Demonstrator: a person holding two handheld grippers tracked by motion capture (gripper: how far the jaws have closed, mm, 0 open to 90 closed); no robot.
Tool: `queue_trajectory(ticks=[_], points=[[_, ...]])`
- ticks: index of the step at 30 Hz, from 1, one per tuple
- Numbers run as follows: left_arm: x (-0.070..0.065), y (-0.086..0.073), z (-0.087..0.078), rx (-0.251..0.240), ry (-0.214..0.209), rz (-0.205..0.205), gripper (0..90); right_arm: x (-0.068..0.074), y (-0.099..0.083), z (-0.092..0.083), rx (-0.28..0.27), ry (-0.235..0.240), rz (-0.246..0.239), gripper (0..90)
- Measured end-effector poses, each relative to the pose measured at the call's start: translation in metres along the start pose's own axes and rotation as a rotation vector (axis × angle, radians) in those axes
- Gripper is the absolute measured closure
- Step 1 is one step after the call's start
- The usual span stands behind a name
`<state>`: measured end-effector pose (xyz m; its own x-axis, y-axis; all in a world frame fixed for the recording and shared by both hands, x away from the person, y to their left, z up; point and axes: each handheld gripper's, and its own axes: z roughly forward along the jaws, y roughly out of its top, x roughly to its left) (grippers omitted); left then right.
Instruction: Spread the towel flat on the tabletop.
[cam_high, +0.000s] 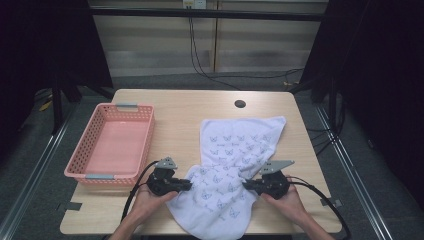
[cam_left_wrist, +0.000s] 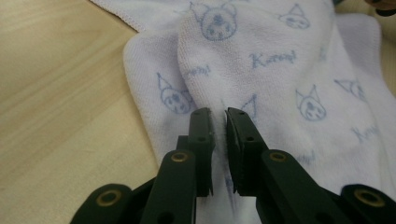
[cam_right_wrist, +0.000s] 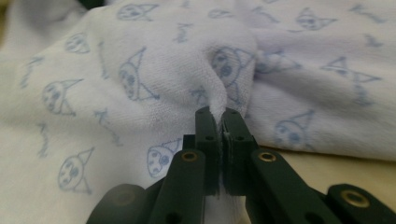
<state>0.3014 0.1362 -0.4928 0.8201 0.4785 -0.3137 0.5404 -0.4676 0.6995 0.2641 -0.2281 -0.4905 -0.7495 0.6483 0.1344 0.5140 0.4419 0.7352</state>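
The towel (cam_high: 232, 170) lies rumpled on the table (cam_high: 180, 115), right of the basket (cam_high: 112, 145). My left hand-held gripper (cam_left_wrist: 218, 116) pinches its near-left edge; my right hand-held gripper (cam_right_wrist: 215, 114) is clamped tight on a fold. I'd lift both together, evenly, keeping the cloth taut so neither pinch slips.

The basket (cam_high: 111, 145) sits on the table (cam_high: 180, 107) at the left; the towel (cam_high: 235, 150) lies right of it, its near end overhanging the table's front edge
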Motion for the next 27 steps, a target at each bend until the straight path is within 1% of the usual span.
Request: queue_trajectory(ticks=[2, 3, 4, 5, 6, 7, 8, 9, 10, 11, 12, 13, 15, 16, 17, 18, 19, 20, 21, 22, 24, 25, 26, 27], points=[[0.001, 0.004, 0.003, -0.010, -0.002, 0.003, 81.0, -0.015, 0.003, 0.001, -0.005, -0.040, 0.015, 87.8], [0.000, 0.006, 0.005, -0.015, -0.006, 0.012, 81.2, -0.022, 0.004, 0.002, -0.013, -0.064, 0.019, 87.8], [-0.001, 0.009, 0.007, -0.017, -0.011, 0.019, 79.2, -0.036, 0.008, 0.005, -0.011, -0.104, 0.022, 87.8], [-0.002, 0.011, 0.009, -0.023, -0.007, 0.023, 79.2, -0.036, 0.008, 0.005, -0.011, -0.104, 0.022, 87.8], [-0.003, 0.013, 0.009, -0.024, -0.007, 0.025, 77.9, -0.051, 0.012, 0.010, -0.013, -0.142, 0.033, 87.9], [-0.003, 0.013, 0.009, -0.030, -0.007, 0.026, 77.9, -0.051, 0.012, 0.010, -0.013, -0.142, 0.033, 87.9], [-0.004, 0.014, 0.007, -0.039, -0.009, 0.027, 75.8, -0.058, 0.013, 0.011, -0.011, -0.175, 0.044, 87.8], [-0.004, 0.013, 0.005, -0.051, -0.004, 0.022, 75.2, -0.066, 0.014, 0.013, -0.017, -0.185, 0.062, 87.7], [-0.003, 0.013, 0.002, -0.060, 0.000, 0.020, 73.6, -0.077, 0.016, 0.014, -0.025, -0.208, 0.082, 85.4], [-0.003, 0.012, -0.001, -0.073, -0.007, 0.010, 73.6, -0.077, 0.016, 0.014, -0.025, -0.208, 0.082, 85.4], [-0.002, 0.012, -0.003, -0.080, -0.013, 0.003, 73.3, -0.080, 0.016, 0.011, -0.037, -0.211, 0.094, 72.4], [-0.002, 0.011, -0.004, -0.076, -0.012, 0.009, 73.3, -0.080, 0.016, 0.011, -0.037, -0.211, 0.094, 72.4], [-0.002, 0.008, -0.004, -0.074, -0.023, -0.001, 71.9, -0.077, 0.017, 0.002, -0.066, -0.219, 0.103, 59.7], [-0.002, 0.007, -0.003, -0.070, -0.030, -0.006, 70.5, -0.074, 0.017, -0.005, -0.079, -0.224, 0.104, 56.2], [-0.003, 0.006, -0.002, -0.061, -0.029, -0.004, 69.1, -0.070, 0.016, -0.012, -0.095, -0.221, 0.107, 54.9], [-0.005, 0.005, -0.001, -0.059, -0.031, -0.003, 67.2, -0.065, 0.014, -0.020, -0.107, -0.209, 0.108, 54.0], [-0.006, 0.005, -0.001, -0.057, -0.042, 0.000, 65.0, -0.059, 0.011, -0.026, -0.118, -0.201, 0.101, 53.9], [-0.007, 0.005, 0.000, -0.059, -0.046, 0.006, 62.0, -0.045, 0.003, -0.038, -0.115, -0.171, 0.094, 53.9], [-0.009, 0.006, 0.003, -0.055, -0.054, 0.012, 60.3, -0.038, -0.002, -0.042, -0.112, -0.149, 0.086, 54.1], [-0.009, 0.006, 0.003, -0.055, -0.054, 0.012, 58.7, -0.038, -0.002, -0.042, -0.112, -0.149, 0.086, 54.1], [-0.010, 0.008, 0.007, -0.043, -0.042, 0.014, 58.1, -0.024, -0.014, -0.049, -0.088, -0.095, 0.081, 54.3], [-0.010, 0.009, 0.010, -0.040, -0.047, 0.015, 58.3, -0.017, -0.021, -0.049, -0.071, -0.076, 0.079, 53.5], [-0.011, 0.010, 0.013, -0.029, -0.053, 0.011, 59.9, -0.011, -0.026, -0.049, -0.042, -0.053, 0.077, 52.2], [-0.013, 0.011, 0.017, -0.008, -0.038, 0.020, 66.6, 0.002, -0.034, -0.048, -0.011, -0.017, 0.047, 50.4]])
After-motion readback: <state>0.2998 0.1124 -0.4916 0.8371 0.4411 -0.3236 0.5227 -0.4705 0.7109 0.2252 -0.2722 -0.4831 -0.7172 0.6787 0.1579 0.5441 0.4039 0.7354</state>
